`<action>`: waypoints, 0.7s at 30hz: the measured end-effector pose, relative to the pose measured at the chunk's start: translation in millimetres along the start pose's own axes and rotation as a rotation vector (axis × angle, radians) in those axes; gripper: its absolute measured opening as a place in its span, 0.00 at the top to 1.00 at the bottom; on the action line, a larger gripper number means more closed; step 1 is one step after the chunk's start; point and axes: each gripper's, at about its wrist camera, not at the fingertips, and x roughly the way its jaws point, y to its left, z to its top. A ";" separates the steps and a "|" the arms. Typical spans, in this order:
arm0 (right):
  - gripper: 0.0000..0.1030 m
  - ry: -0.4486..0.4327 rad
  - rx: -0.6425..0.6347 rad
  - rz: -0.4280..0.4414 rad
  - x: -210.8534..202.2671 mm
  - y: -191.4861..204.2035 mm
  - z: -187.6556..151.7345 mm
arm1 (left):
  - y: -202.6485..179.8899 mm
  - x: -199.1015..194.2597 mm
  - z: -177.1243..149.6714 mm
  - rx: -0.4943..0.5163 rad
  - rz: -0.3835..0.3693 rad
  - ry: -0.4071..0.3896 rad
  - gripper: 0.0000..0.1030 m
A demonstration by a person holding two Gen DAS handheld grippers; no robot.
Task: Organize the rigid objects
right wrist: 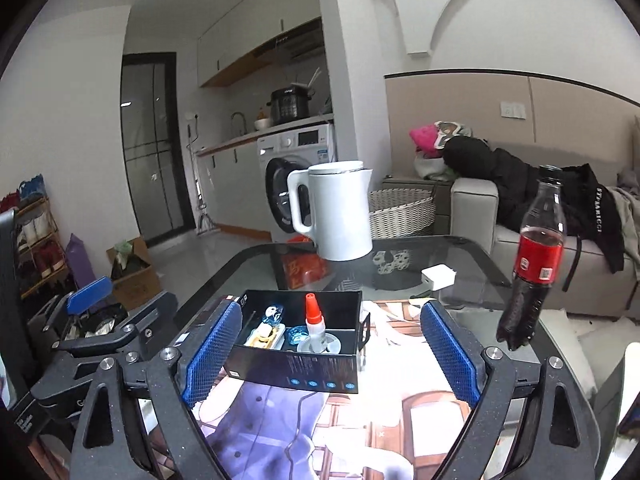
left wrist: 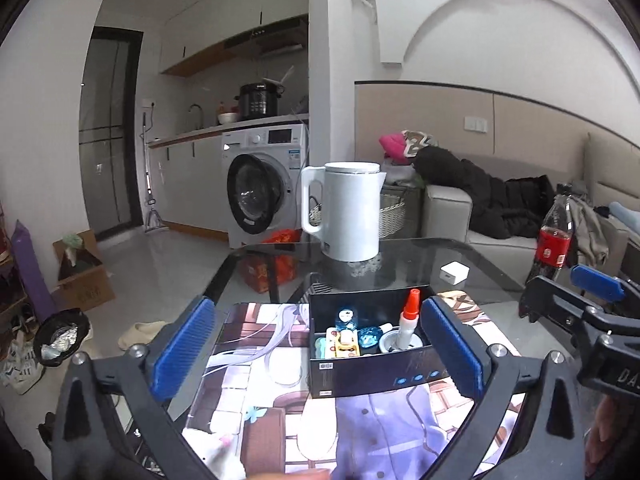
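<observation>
An open black box point(left wrist: 376, 372) point(right wrist: 296, 368) stands on a printed mat point(left wrist: 256, 344) point(right wrist: 400, 412) on the glass table. Inside it are a white glue bottle with a red tip point(left wrist: 409, 320) point(right wrist: 314, 324), small blue glass items point(left wrist: 346, 317) point(right wrist: 297, 334) and a yellow-white object point(left wrist: 340, 343) point(right wrist: 266, 334). My left gripper point(left wrist: 320, 350) is open and empty, its blue pads either side of the box, held above the mat. My right gripper point(right wrist: 332, 354) is open and empty, also framing the box.
A white kettle point(left wrist: 348, 212) point(right wrist: 334, 212) stands at the table's far side. A white charger block point(left wrist: 454, 272) point(right wrist: 438, 276) lies right of it. A cola bottle point(left wrist: 554, 236) point(right wrist: 534, 256) stands at the right. A sofa with clothes point(left wrist: 500, 200) is behind; cardboard box point(left wrist: 82, 276) on the floor left.
</observation>
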 end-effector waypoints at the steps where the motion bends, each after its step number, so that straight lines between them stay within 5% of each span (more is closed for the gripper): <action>1: 0.10 -0.007 0.001 -0.001 -2.1 0.0 -0.3 | 2.2 -2.2 -0.5 -0.009 -0.004 -0.013 0.00; 21: 0.09 0.039 -0.041 0.030 9.8 6.0 -8.6 | -5.5 9.8 -7.6 -0.010 0.042 0.044 0.00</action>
